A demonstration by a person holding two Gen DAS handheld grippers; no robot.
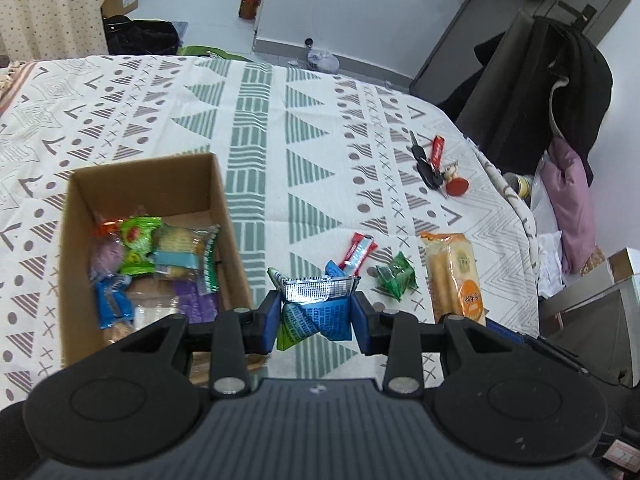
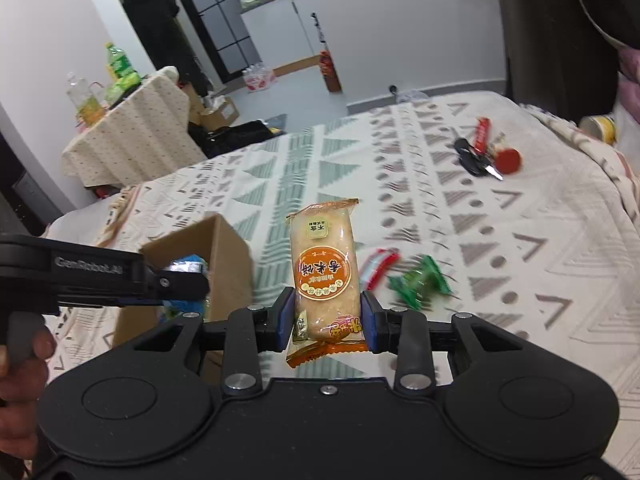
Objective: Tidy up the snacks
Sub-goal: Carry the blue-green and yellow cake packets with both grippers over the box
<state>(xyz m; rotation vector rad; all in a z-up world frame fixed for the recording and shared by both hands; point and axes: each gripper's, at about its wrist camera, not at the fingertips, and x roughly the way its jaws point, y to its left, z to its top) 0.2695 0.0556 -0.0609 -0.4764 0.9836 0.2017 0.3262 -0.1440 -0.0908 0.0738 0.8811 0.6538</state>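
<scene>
— Blue crinkled foil snack packet [image 1: 316,312]: where?
— Clamped in the left gripper [image 1: 315,316] fingers, beside the open brown cardboard box [image 1: 216,200] on the patterned bed.
— And the right gripper [image 2: 328,320]?
— Fingers clamped on the orange rice-cracker pack [image 2: 324,276], lifted.

Two grippers are showing: the left gripper [image 1: 316,312] is clamping one blue-and-green snack packet [image 1: 316,320], and the right gripper [image 2: 326,316] is clamping one orange rice cracker pack [image 2: 324,276]. One cardboard box [image 1: 80,200] is sitting on the one patterned cloth [image 1: 260,120], holding roughly seven wrapped snacks, the exact count being hard to tell. Two loose snacks are lying on the cloth: one red-and-white bar [image 1: 357,254] and one green candy packet [image 1: 396,276]. One bunch of keys [image 1: 434,164] is lying farther off.
</scene>
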